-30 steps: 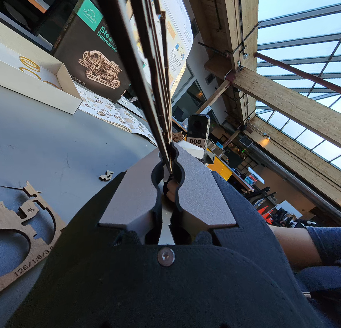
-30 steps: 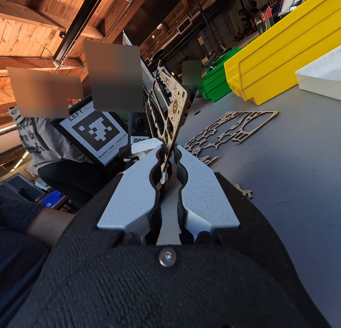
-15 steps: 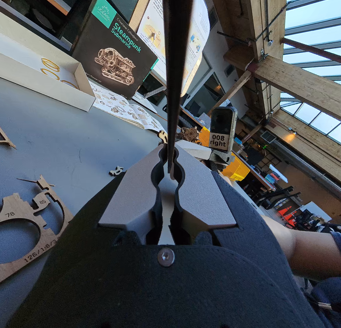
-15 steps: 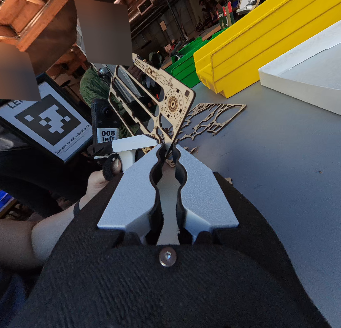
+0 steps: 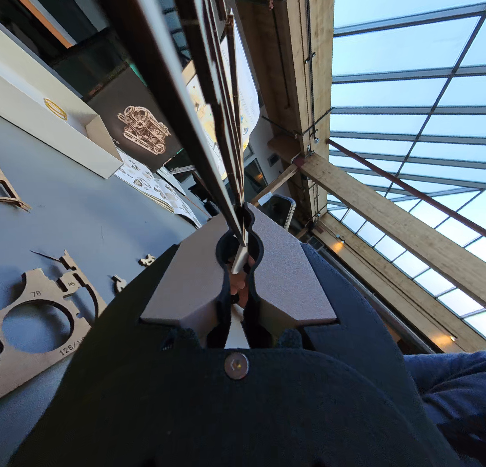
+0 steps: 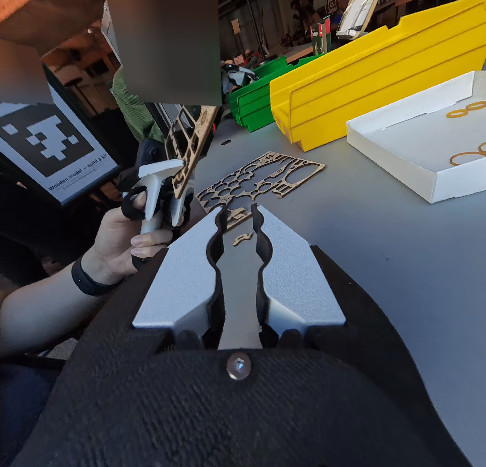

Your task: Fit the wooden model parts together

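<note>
Progress: early, judging by what lies about. Nothing you've joined shows; parts remain in their sheets.
Left hand-held gripper: clenched on the wooden sheet, held upright above the bench.
Right hand-held gripper: released, empty, over a small loose piece.
Materials: thin laser-cut plywood, dark edges; spent sheet lies flat, full of holes.
</note>
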